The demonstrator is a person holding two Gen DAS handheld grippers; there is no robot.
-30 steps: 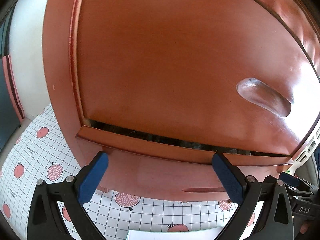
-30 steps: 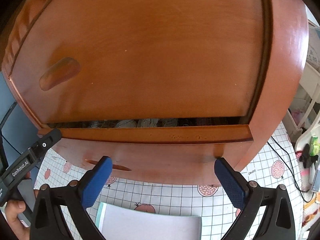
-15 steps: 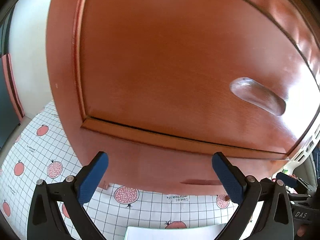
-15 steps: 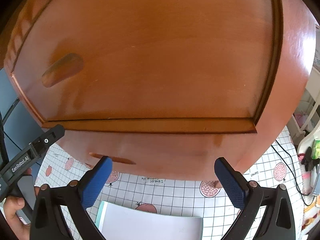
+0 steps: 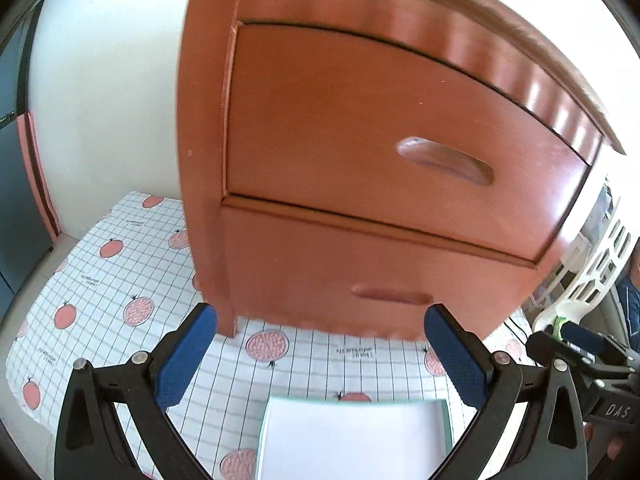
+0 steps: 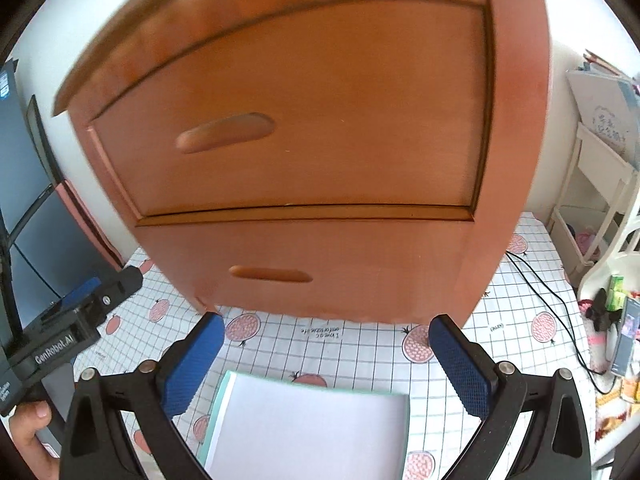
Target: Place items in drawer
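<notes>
Left gripper (image 5: 320, 354) with blue pads spread wide, empty, held above patterned floor mat (image 5: 100, 280). Right gripper (image 6: 326, 360) likewise spread, empty. White box (image 6: 308, 432) on mat between each gripper's fingers. Wooden cabinet (image 6: 320, 100) just beyond; upper drawer (image 5: 360, 128) and lower drawer (image 5: 360, 276) both fully closed.

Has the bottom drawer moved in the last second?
Yes. The bottom drawer slid in: its gap under the top drawer is gone, and it sits shut in the cabinet.

Cabinet (image 5: 360, 140) blocks ahead; both drawers flush; cloth (image 6: 360, 344) before it open.
</notes>
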